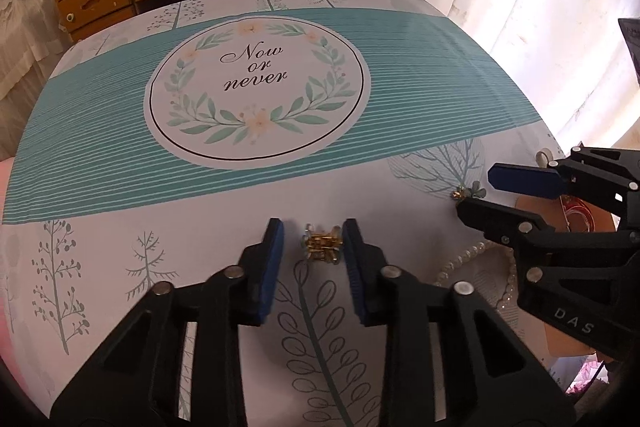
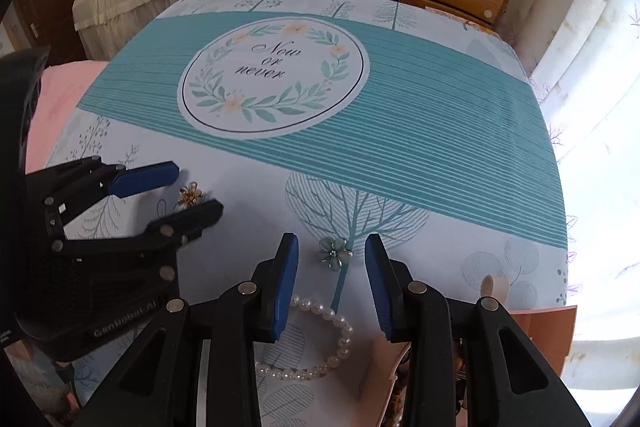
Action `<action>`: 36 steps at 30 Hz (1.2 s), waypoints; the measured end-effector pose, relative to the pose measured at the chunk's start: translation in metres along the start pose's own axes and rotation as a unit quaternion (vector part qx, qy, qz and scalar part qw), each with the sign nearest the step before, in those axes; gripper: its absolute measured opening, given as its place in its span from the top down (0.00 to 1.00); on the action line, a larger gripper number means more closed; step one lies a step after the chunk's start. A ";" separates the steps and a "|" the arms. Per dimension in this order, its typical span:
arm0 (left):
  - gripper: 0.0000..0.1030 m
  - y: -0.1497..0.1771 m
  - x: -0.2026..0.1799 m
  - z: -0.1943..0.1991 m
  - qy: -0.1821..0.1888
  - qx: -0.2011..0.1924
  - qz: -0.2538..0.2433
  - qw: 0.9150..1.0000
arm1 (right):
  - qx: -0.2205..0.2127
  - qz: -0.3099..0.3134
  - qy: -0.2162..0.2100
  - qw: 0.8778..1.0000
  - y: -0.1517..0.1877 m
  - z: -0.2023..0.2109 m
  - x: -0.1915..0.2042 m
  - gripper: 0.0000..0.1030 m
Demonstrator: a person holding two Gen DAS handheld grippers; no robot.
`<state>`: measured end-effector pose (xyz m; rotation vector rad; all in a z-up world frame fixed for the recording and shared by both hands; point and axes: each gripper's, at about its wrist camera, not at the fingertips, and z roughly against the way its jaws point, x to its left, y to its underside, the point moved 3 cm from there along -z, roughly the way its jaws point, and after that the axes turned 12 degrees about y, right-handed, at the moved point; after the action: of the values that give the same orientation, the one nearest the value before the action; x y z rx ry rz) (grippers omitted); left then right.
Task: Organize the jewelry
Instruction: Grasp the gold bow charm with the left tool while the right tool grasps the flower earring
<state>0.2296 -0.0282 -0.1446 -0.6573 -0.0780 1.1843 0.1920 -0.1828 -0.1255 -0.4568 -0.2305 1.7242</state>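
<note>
the printed tablecloth (image 1: pixel 360 195) carries it all. my left gripper (image 1: pixel 313 247) brackets the gold brooch (image 1: pixel 322 247), pads open and not pressing, brooch dead ahead, its long axis across the gap. my right gripper (image 2: pixel 331 259) stands open around the teal flower brooch (image 2: pixel 335 253).

Left claw (image 1: pixel 313 251) angled downward, jaws apart, right claw (image 2: pixel 332 259) likewise

Teal-striped, leaf-printed tablecloth (image 1: pixel 100 147); gold brooch (image 1: pixel 322 247)
</note>
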 end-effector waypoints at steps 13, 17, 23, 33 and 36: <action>0.83 0.003 0.005 0.012 0.006 -0.020 0.024 1.000 | 0.019 0.024 0.006 1.000 0.002 -0.018 0.007 0.66; 0.83 0.006 0.005 0.018 0.007 -0.028 0.032 0.999 | 0.013 0.031 0.032 0.999 0.002 -0.020 0.007 0.77; 0.84 0.011 0.000 0.032 -0.001 -0.038 0.044 0.998 | 0.006 0.023 0.019 1.000 0.002 -0.017 0.001 0.81; 0.83 0.018 -0.033 0.071 -0.005 -0.066 0.038 0.997 | -0.063 -0.031 -0.044 0.997 0.010 0.042 -0.017 0.81; 0.83 0.018 -0.056 0.080 0.002 -0.074 0.025 0.997 | -0.084 -0.055 -0.056 0.993 0.021 0.065 -0.030 0.81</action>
<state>0.1610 -0.0386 -0.0736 -0.7952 -0.1467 1.2329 0.1506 -0.2101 -0.0702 -0.4618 -0.4751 1.6303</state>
